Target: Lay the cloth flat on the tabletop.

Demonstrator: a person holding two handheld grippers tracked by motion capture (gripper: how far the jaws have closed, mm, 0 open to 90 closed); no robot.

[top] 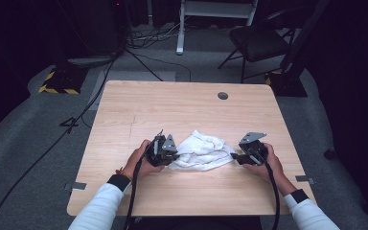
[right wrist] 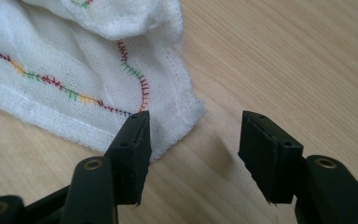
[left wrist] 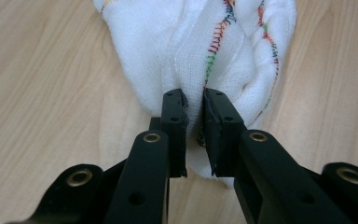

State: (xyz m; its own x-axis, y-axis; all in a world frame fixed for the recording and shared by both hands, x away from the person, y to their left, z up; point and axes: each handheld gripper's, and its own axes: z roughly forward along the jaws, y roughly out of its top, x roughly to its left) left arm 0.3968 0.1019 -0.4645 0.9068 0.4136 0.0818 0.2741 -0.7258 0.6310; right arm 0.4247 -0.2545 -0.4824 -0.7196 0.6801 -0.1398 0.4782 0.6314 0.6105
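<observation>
Left gripper [left wrist: 194, 135] jaws clamp white cloth [left wrist: 191, 51] | right gripper [right wrist: 193, 156] jaws spread at cloth corner | table [top: 139, 105]

White sleeves [top: 100, 203] with black cuffs [top: 119, 181] are worn on both forearms. Each black gripper, left [left wrist: 194, 112] and right [right wrist: 193, 135], is fitted with brass-ringed screw holes, a grey three-cornered plate [top: 252, 137] and a trailing black cable [top: 274, 196].
</observation>
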